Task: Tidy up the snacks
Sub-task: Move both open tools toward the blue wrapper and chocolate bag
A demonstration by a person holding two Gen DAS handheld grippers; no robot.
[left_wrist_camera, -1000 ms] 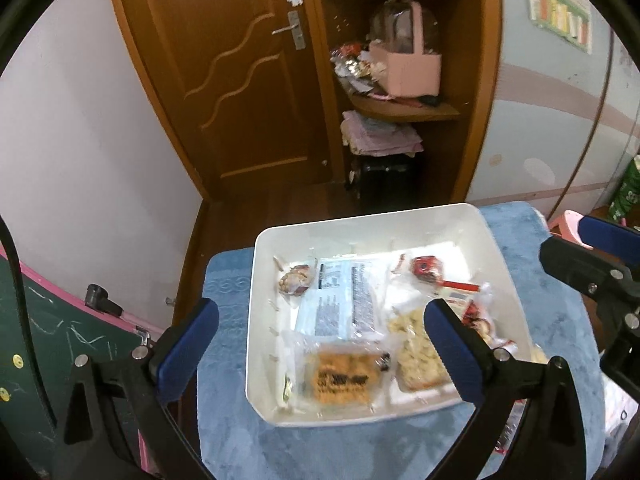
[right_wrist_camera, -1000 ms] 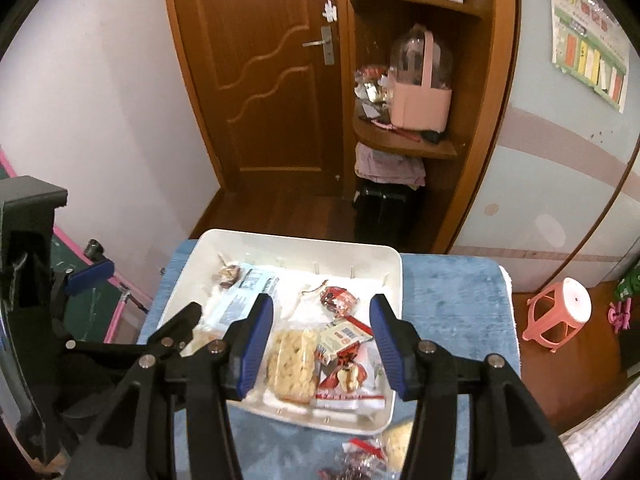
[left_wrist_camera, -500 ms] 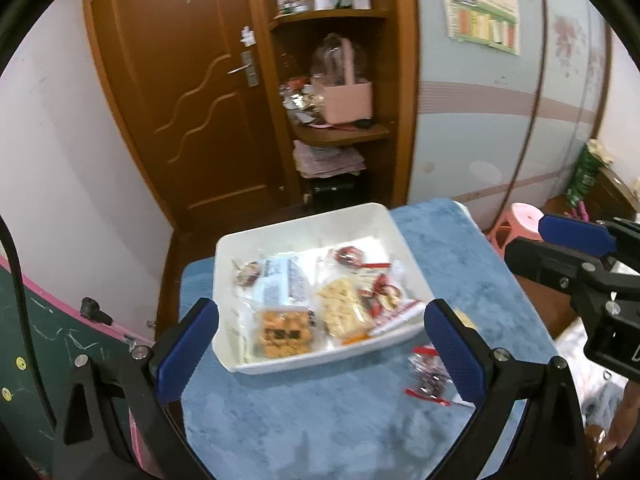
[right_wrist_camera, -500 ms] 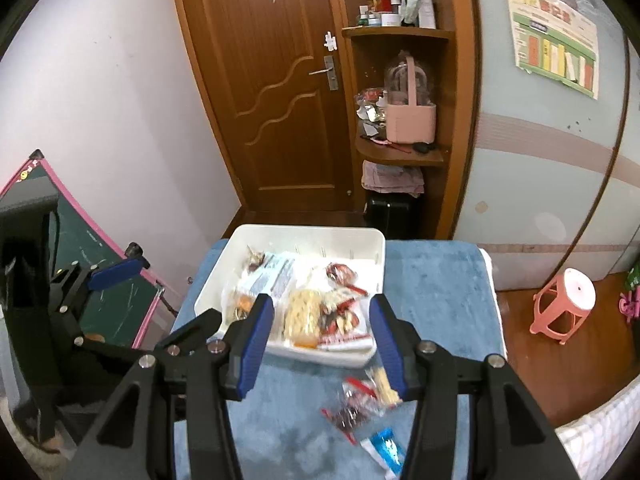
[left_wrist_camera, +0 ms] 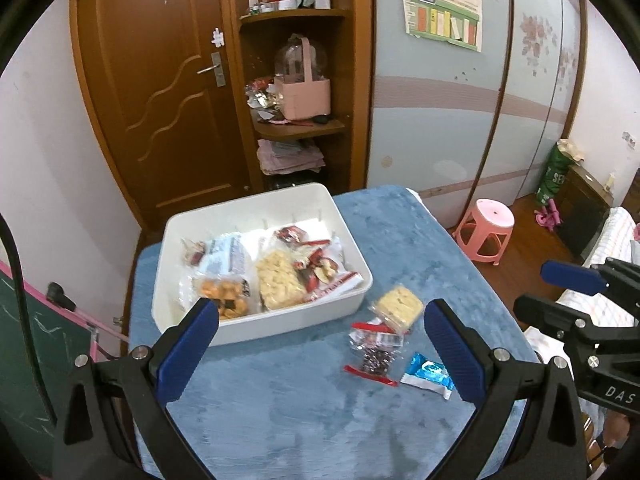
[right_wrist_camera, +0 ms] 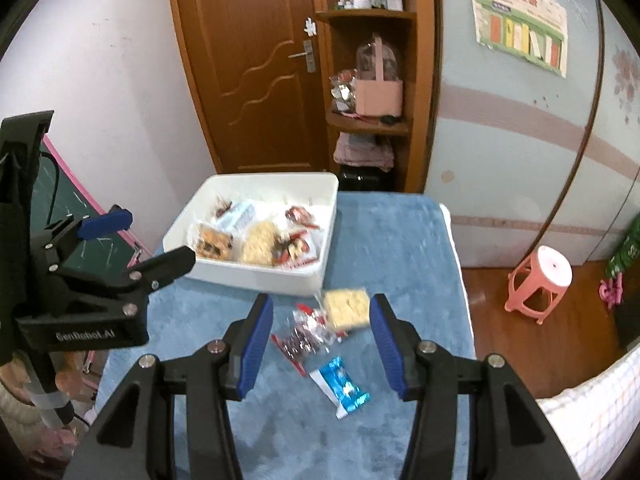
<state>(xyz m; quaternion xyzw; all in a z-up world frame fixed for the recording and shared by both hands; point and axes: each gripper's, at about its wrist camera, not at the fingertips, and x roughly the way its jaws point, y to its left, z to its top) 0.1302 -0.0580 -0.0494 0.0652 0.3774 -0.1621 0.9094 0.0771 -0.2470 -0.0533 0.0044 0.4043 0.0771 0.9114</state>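
Observation:
A white bin (left_wrist_camera: pixel 280 320) holding several snack packets sits at the back left of the blue-covered table (left_wrist_camera: pixel 304 412). Three packets lie loose on the cloth to its right: a yellow cracker packet (left_wrist_camera: pixel 400 304), a clear red-edged packet (left_wrist_camera: pixel 374 350) and a blue packet (left_wrist_camera: pixel 428 374). My left gripper (left_wrist_camera: pixel 320 306) hovers open and empty in front of the bin. My right gripper (right_wrist_camera: pixel 320 300) is open too, nothing between its pads, above the cloth near the cracker packet (right_wrist_camera: pixel 346 308), clear packet (right_wrist_camera: pixel 306 336) and blue packet (right_wrist_camera: pixel 340 384). The bin (right_wrist_camera: pixel 256 276) lies beyond it.
A wooden door (left_wrist_camera: pixel 160 92) and a corner shelf with a pink basket (left_wrist_camera: pixel 306 96) stand behind the table. On the floor at right is a pink stool (right_wrist_camera: pixel 540 276). A green chalkboard (right_wrist_camera: pixel 60 204) leans at left. A bed edge (right_wrist_camera: pixel 592 420) shows at lower right.
Both grippers have drawn back from the bin toward the near side of the table, bringing the three loose packets on the cloth into view. Both jaws kept their width.

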